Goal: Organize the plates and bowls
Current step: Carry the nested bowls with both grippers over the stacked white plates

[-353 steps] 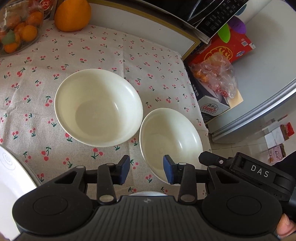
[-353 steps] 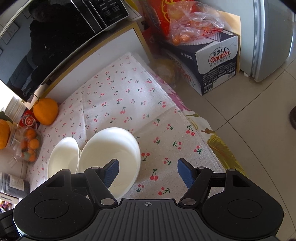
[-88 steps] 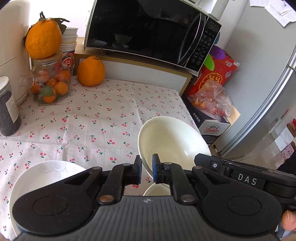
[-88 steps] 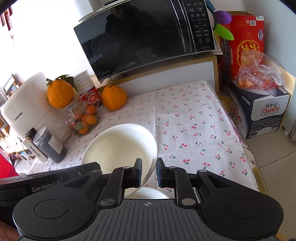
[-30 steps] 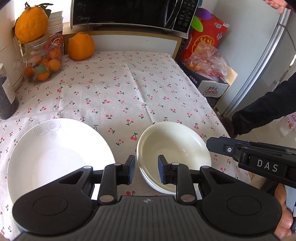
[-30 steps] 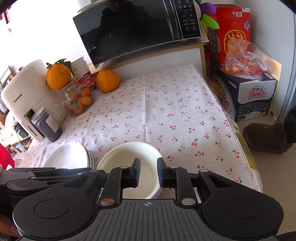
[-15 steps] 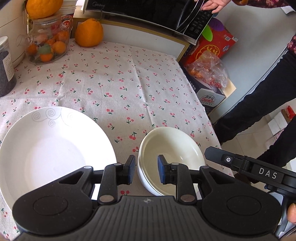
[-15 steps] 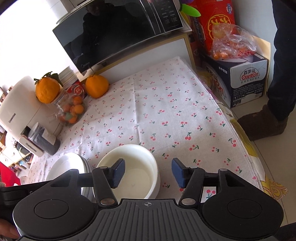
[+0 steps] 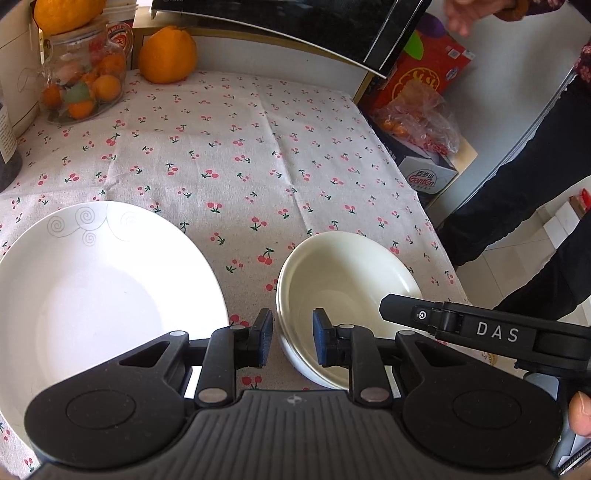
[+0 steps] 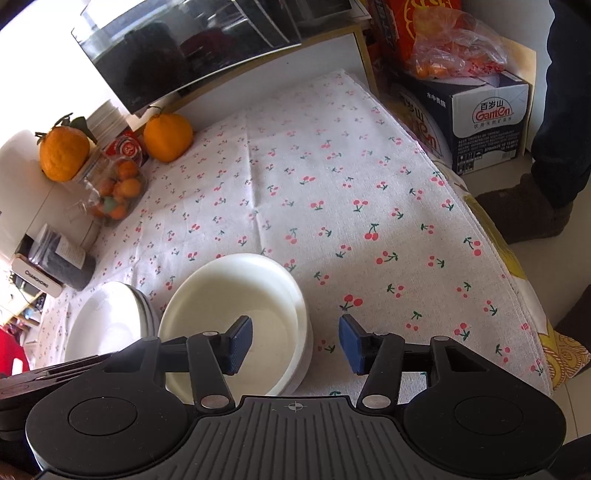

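Note:
Cream bowls [image 9: 343, 280] sit nested in a stack on the cherry-print cloth, near the table's front right corner. My left gripper [image 9: 293, 341] straddles the stack's left rim. Its jaws are closing, with a gap still showing beside the blue pads. From the other side, my right gripper [image 10: 295, 345] straddles the right rim of the bowls [image 10: 229, 295]. Its jaws are wide and also closing, neither pad touching. A white plate [image 9: 92, 288] with grey swirls lies left of the bowls, on top of a plate stack [image 10: 107, 325].
At the back stand a jar of small oranges [image 9: 79, 88], a big orange [image 9: 168, 55] and a microwave with its door [image 9: 295, 22] swung open. A person's legs [image 9: 517, 221] stand by the table's right edge. A cardboard box [image 10: 480, 122] sits on the floor there.
The right jaws spread off the bowl rim, then narrowed a little, and that gripper sank. The left jaws narrowed. A person stepped in at the right and the microwave door swung open.

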Demonstrator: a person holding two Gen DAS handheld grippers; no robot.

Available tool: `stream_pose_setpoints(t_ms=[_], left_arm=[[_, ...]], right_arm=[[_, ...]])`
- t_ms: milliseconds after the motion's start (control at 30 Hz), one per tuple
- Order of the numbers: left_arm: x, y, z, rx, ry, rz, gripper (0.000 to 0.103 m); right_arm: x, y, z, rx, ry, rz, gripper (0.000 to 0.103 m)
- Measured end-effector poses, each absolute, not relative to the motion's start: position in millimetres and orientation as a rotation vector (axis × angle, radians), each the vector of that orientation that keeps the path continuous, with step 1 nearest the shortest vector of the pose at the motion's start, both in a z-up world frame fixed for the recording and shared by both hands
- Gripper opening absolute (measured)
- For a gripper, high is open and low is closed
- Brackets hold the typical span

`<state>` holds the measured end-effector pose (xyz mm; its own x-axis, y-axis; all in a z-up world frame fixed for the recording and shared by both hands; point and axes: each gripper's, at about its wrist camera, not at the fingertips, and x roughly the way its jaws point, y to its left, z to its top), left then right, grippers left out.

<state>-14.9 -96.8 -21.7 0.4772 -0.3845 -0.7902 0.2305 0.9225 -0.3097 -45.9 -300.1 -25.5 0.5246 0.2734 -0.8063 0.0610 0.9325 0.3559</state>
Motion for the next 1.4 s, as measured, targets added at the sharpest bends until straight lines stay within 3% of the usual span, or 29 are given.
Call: stream_pose_setpoints(t_ms=[233,433,1400], left_arm=[[-15.0,-102.3,-27.0,-0.123,0.992,-0.372,0.016],[-16.0,-106.4,-30.0,-0.082,0.976,-0.365,0.014],[-36.4,-73.9,10.8,-0.155,0.846,-0.302,0.013]], right_arm=[[-41.7,-293.3,-35.8,0.349,1.052,0.114,0.037],[-39.6,-287.4,-39.2,0.325,1.067,0.121,0.022],[-56.7,-255.1,8.4,0.287,0.817,0.198,0.023]])
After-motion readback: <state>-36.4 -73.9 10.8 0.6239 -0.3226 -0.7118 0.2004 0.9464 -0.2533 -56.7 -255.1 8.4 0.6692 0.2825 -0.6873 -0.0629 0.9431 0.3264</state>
